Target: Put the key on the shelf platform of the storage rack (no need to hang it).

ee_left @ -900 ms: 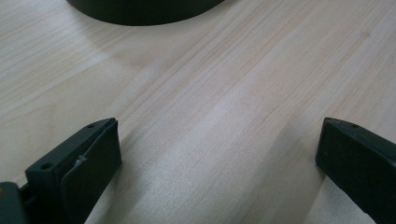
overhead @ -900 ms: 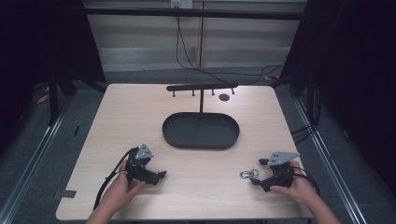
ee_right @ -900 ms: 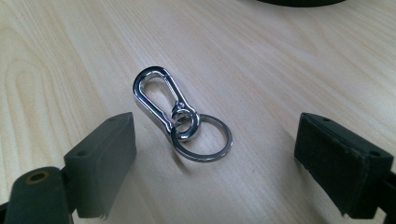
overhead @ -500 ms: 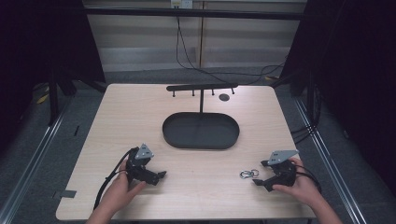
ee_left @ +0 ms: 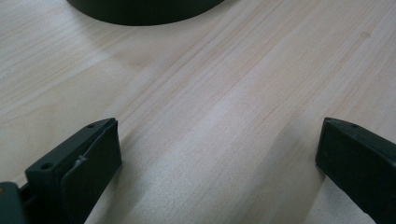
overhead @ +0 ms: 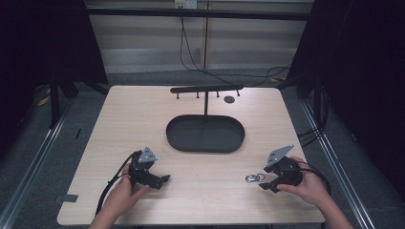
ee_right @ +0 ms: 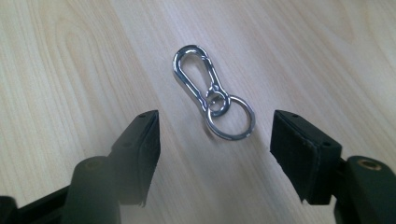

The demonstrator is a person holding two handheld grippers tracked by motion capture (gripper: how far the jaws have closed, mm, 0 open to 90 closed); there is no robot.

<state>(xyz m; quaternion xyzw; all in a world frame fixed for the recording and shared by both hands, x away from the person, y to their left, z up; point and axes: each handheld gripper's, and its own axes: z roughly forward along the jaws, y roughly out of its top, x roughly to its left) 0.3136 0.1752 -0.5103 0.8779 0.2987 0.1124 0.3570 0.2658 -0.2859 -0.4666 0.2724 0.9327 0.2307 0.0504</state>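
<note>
Keyring clip (overhead: 254, 178) lies flat on the wooden table (overhead: 143, 119), well in front of the black oval tray (overhead: 205, 134) and just beside the right gripper (overhead: 265, 180); the left gripper (overhead: 165, 180) rests in front of the tray's other end. From the left gripper view, the jaws stand wide over bare wood, the tray's rim (ee_left: 140, 11) beyond. From the right gripper view, the jaws gape either side of the clip's ring (ee_right: 229, 116), not touching it. Lying so flat, the thin metal may skid away or pivot out if the pads close too high or off-centre.
</note>
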